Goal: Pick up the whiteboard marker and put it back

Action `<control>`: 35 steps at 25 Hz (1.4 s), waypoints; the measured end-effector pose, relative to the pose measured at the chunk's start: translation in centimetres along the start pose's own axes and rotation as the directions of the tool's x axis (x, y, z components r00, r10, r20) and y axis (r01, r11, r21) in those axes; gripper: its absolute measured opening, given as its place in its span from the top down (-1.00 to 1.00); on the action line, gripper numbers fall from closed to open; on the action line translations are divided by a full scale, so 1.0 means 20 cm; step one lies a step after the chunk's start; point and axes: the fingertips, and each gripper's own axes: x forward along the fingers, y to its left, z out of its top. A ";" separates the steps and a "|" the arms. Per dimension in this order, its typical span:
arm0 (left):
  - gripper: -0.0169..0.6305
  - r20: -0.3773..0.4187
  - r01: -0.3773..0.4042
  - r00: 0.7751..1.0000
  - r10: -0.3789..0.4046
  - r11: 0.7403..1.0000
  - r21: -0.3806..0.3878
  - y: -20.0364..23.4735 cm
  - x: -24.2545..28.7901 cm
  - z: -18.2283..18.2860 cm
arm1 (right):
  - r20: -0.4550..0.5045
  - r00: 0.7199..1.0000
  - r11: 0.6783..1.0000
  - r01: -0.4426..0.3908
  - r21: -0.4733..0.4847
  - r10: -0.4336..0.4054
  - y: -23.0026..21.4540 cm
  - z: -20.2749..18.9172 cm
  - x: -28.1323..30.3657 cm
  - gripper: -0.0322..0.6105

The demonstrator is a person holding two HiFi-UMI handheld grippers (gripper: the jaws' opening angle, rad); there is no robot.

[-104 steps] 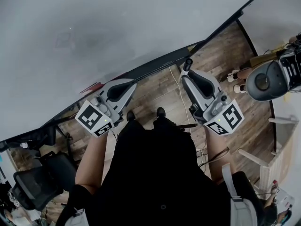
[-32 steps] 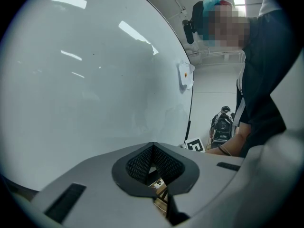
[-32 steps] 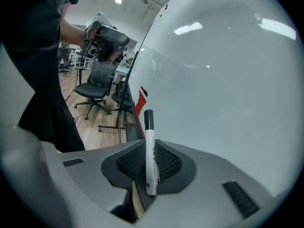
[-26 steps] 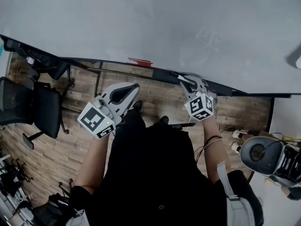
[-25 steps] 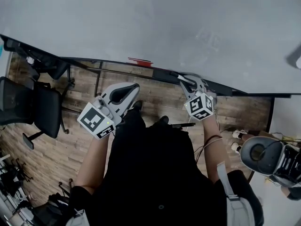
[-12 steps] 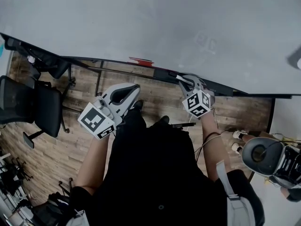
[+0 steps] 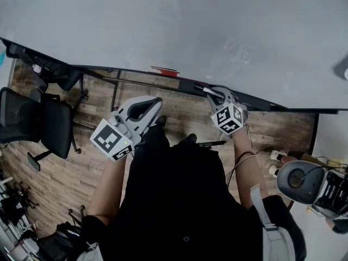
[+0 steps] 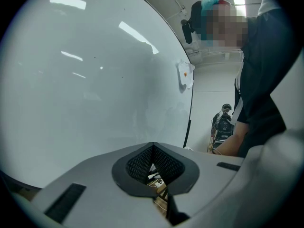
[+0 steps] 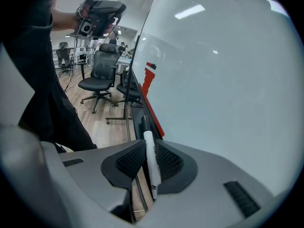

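A white whiteboard marker (image 9: 152, 165) stands between the pads of my right gripper (image 9: 150, 142), which is shut on it. Its far end points down at the dark tray (image 9: 142, 118) under the whiteboard (image 9: 223, 89). In the head view my right gripper (image 7: 211, 92) hangs just above that tray (image 7: 136, 82), right of a red eraser (image 7: 163, 70). My left gripper (image 7: 151, 102) is held out in front of the board, left of the right one. Its jaws (image 8: 152, 148) meet at the tips with nothing between them.
Black office chairs (image 7: 32, 124) stand on the wooden floor at the left, also seen in the right gripper view (image 9: 102, 82). The red eraser (image 9: 149, 77) lies further along the tray. A bystander's camera rig (image 7: 307, 181) is at the lower right.
My right gripper has sunk a little toward the tray with the marker still in it. The left gripper has kept still.
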 end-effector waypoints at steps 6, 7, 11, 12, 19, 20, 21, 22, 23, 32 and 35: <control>0.92 -0.004 0.004 1.000 -0.004 1.000 -0.008 0.01 0.00 0.00 | 0.015 1.000 0.998 -0.016 0.059 0.015 0.00 0.00 0.02 0.67; 0.92 -0.007 0.005 1.000 -0.005 1.000 -0.009 0.01 0.00 -0.01 | 0.020 1.000 0.997 -0.019 0.073 0.018 0.00 0.00 0.02 0.67; 0.92 -0.011 0.013 1.000 -0.013 1.000 -0.010 -0.01 0.00 -0.03 | 0.045 0.999 0.992 -0.006 0.125 0.000 -0.01 0.00 0.01 0.67; 0.92 -0.011 0.014 1.000 -0.014 1.000 -0.011 -0.01 0.00 -0.03 | 0.050 0.999 0.992 0.002 0.129 -0.009 -0.01 0.01 0.00 0.67; 0.92 -0.023 0.032 0.999 -0.032 0.999 -0.026 -0.02 -0.01 -0.05 | 0.152 0.983 0.978 0.068 0.199 -0.100 -0.04 0.11 -0.15 0.67; 0.92 -0.027 0.038 0.999 -0.039 0.999 -0.030 -0.03 -0.01 -0.06 | 0.175 0.978 0.971 0.075 0.226 -0.117 -0.05 0.14 -0.19 0.67; 0.92 -0.030 0.047 0.998 -0.048 0.998 -0.035 -0.03 0.00 -0.07 | 0.201 0.971 0.964 0.079 0.254 -0.133 -0.07 0.17 -0.23 0.67; 0.92 -0.032 0.058 0.998 -0.059 0.998 -0.039 -0.03 0.01 -0.07 | 0.228 0.962 0.956 0.079 0.283 -0.147 -0.08 0.20 -0.27 0.67; 0.92 -0.031 0.071 0.997 -0.073 0.997 -0.043 -0.03 0.02 -0.08 | 0.258 0.953 0.947 0.075 0.311 -0.160 -0.10 0.23 -0.32 0.67; 0.92 -0.045 0.291 0.955 -0.293 0.956 -0.041 -0.24 0.27 -0.15 | 0.474 0.834 0.844 -0.020 0.537 -0.282 -0.14 0.37 -0.83 0.81; 0.92 -0.065 0.372 0.925 -0.375 0.927 -0.048 -0.33 0.34 -0.20 | 0.539 0.791 0.812 -0.094 0.576 -0.291 -0.05 0.34 -0.95 0.82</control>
